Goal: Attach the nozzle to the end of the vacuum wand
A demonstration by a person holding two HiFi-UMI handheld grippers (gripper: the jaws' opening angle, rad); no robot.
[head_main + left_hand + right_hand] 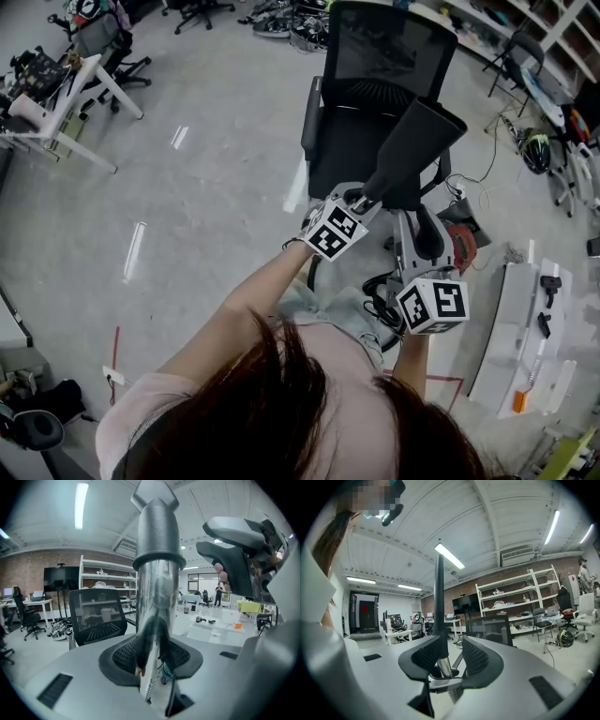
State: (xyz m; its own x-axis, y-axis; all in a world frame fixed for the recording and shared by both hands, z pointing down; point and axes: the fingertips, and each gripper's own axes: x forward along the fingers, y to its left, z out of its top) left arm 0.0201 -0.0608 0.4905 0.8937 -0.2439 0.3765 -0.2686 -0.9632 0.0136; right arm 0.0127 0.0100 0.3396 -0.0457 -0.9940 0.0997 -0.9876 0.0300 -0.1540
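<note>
My left gripper is shut on a shiny chrome wand that stands upright between its pads. A dark grey flared nozzle sits with its collar over the wand's top end. It rises above the office chair. My right gripper is just right of the left one and a little nearer me, open, with floor showing through its gap. In the right gripper view the nozzle looks thin and dark. It is partly hidden behind the left pad, and a short piece of chrome wand shows below it. The right gripper shows apart from the wand.
A black mesh office chair stands right in front of both grippers. A red and grey machine and black hose loops lie on the floor below my right hand. White panels lie at the right, and a desk stands far left.
</note>
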